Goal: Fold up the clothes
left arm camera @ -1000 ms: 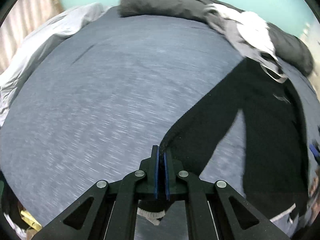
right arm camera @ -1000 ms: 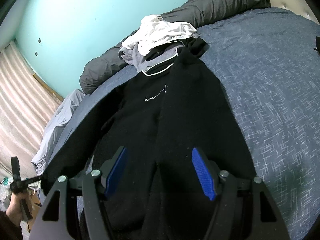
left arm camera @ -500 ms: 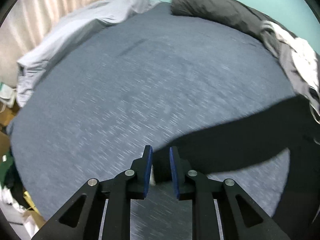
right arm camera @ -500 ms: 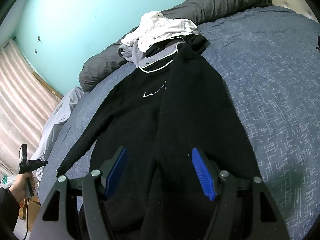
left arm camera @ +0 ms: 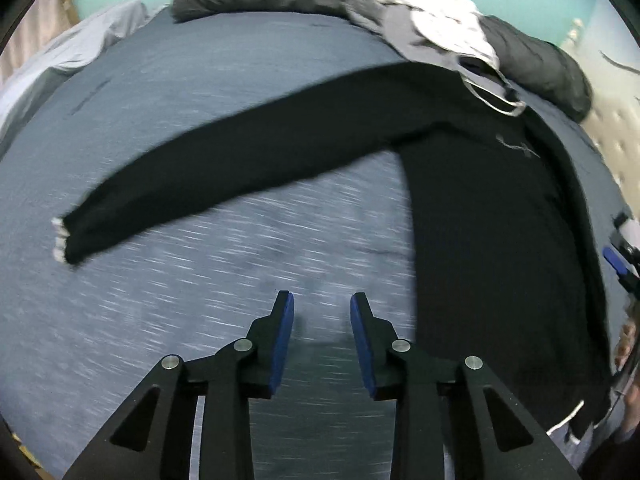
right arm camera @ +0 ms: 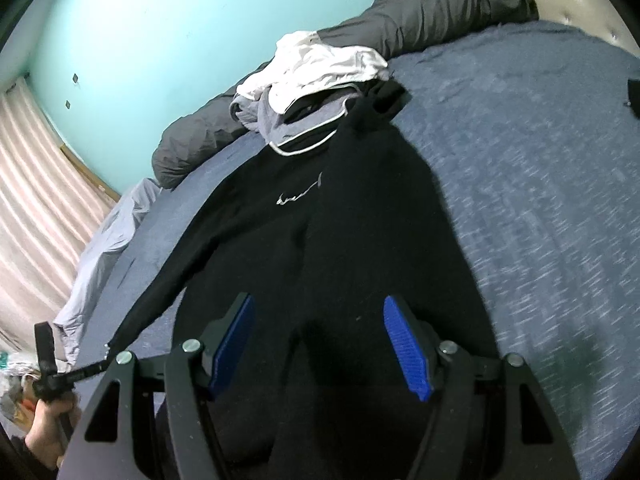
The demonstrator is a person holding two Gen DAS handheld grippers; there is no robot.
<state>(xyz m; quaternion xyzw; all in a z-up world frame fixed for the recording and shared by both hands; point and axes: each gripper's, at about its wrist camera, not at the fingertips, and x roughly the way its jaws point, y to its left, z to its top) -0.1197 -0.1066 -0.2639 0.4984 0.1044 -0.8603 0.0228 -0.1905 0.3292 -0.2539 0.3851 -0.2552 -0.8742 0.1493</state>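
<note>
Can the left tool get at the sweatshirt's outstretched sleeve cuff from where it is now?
Probably yes: the left tool is open and empty, only bare bedspread lies between it and the cuff.

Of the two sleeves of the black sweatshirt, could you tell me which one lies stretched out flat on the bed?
The sleeve on the left hand-held gripper's side lies out across the blue blanket; the other is folded over the body.

Sweatshirt flat on bed, collar toward far edge, hem toward near edge; one sleeve stretched out sideways toward bed's left edge, cuff well apart from body; clothes pile on bed just behind collar, touching it; rolled duvet along far edge behind pile; crumpled sheet at far left corner
</note>
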